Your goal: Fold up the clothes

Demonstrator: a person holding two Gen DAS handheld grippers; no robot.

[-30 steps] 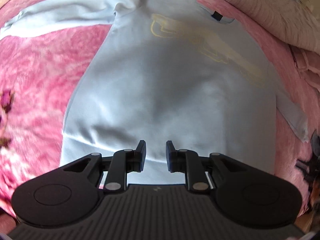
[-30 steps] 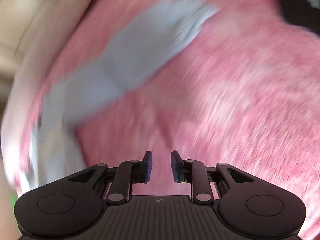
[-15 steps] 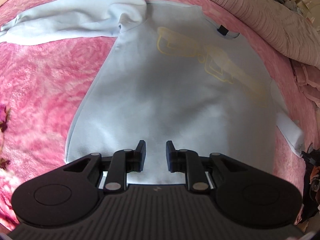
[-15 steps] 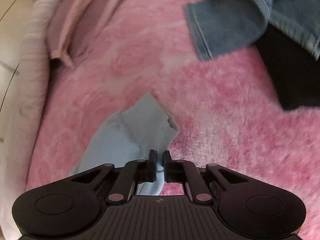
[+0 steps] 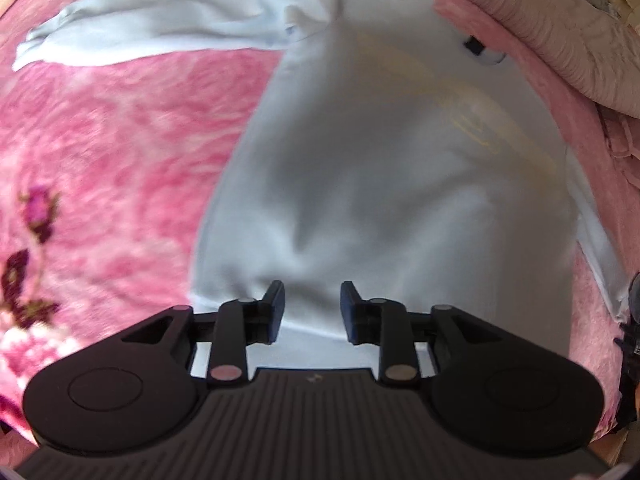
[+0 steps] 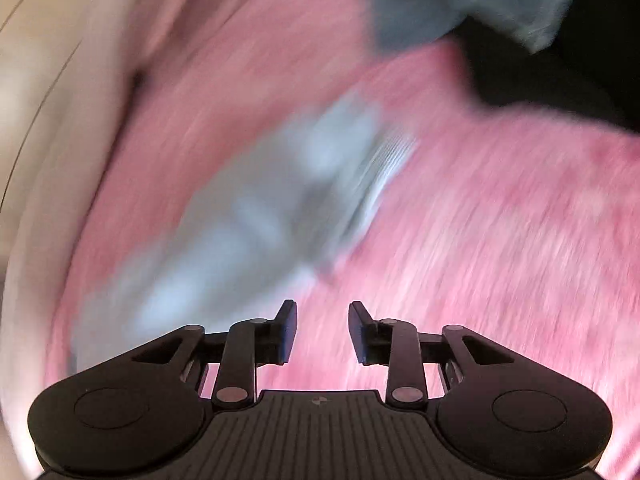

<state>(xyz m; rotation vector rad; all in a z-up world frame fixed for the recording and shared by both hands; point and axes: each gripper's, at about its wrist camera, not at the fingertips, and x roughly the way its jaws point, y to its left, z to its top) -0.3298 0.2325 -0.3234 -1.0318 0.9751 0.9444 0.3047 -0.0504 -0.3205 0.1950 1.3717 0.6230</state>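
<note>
Work surface is a plush pink fleece blanket (image 5: 120,152) with a dark rose motif (image 5: 36,216) woven in, well off to the left of the garment in the left wrist view; a ribbed beige cushion or bolster (image 5: 560,40) borders the blanket beyond the garment's collar end, and pale room fittings show past it, too small to identify; the task item, a light blue long-sleeved sweatshirt with a faint yellow chest print (image 5: 400,184), lies flat on the blanket, spread face up; its long axis runs from the hem, nearest the left gripper (image 5: 312,308), away to the collar with a small dark label (image 5: 474,45) at the far end; one sleeve (image 5: 168,28) extends sideways from the shoulder, leftward across the blanket, roughly square to the body; the other sleeve (image 6: 256,216) trails from the opposite shoulder and lies diagonally on the blanket in the heavily blurred right wrist view, ribbed cuff farthest from the body; blue denim clothing (image 6: 460,4) and a black item (image 6: 560,72) lie beyond that cuff, details unreadable; left gripper jaws are parting over the hem, pads clear of the cloth, nothing clamped; right gripper (image 6: 322,332) jaws are likewise parting, only bare blanket between them, the sleeve just beside the left finger.
</note>
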